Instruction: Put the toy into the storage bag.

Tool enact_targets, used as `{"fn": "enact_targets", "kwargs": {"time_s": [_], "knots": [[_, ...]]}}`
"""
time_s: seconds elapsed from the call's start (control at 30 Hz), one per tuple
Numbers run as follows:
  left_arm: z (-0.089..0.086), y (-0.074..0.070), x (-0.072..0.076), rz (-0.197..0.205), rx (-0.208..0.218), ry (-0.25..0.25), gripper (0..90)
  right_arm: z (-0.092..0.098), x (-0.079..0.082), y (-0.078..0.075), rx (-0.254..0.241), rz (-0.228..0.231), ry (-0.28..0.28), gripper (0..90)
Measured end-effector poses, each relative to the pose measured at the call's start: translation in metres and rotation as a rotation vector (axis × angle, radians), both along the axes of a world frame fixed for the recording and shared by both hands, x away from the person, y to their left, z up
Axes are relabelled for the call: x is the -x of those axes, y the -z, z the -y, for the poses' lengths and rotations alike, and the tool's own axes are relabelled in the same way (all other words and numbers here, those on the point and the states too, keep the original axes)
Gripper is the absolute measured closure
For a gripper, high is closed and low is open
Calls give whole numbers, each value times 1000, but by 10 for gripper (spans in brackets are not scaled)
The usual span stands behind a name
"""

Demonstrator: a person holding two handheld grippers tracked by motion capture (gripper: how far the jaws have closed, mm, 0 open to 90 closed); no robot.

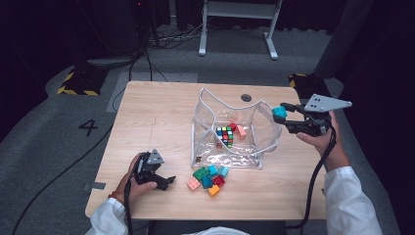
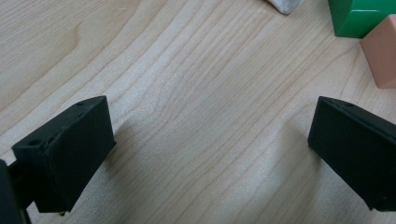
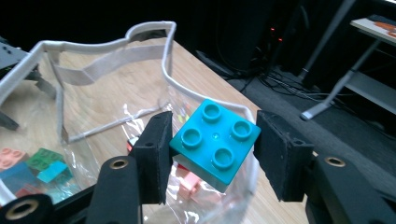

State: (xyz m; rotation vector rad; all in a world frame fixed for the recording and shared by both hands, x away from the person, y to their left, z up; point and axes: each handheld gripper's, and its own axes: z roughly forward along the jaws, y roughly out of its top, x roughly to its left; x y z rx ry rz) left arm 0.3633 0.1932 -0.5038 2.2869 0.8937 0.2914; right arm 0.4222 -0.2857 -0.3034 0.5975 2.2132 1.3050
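right gripper view: the right gripper (image 3: 212, 154) has its fingers (image 3: 156, 154) pinching a turquoise brick (image 3: 215, 142) by two opposite sides, studs up, held in the air just above the near rim of a clear bag (image 3: 116, 79) with a white trim; in the high view this gripper (image 1: 285, 116) sits at the right edge of the bag (image 1: 235, 127), which stands open in the middle of the wooden surface (image 1: 147, 127); inside the bag lie a puzzle cube (image 1: 225, 136) and some small red and pink bricks (image 1: 239, 129); just near of the bag a pile of loose bricks (image 1: 209, 177) rests on the surface; the left gripper (image 1: 164, 181) lies low at the near left, just left of that pile, its fingers (image 2: 65, 154) spread wide over bare wood with nothing between them; a green brick (image 2: 359, 16) and a pink brick (image 2: 380, 56) lie beyond its right finger.
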Motion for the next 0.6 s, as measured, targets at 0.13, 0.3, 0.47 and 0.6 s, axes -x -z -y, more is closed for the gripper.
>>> {"fn": "enact_targets", "kwargs": {"time_s": [0.13,0.3,0.47,0.6], "knots": [[0,0,0,0,0,0,4,-14,-6,-2,40,-2,-27,480],[0,0,0,1,-1,0,4,-33,-15,0,82,-13,-81,480],[0,0,0,0,0,0,4,-50,-23,5,117,-41,-118,480],[0,0,0,1,-1,0,3,-66,-30,9,169,-58,-131,480]]}}
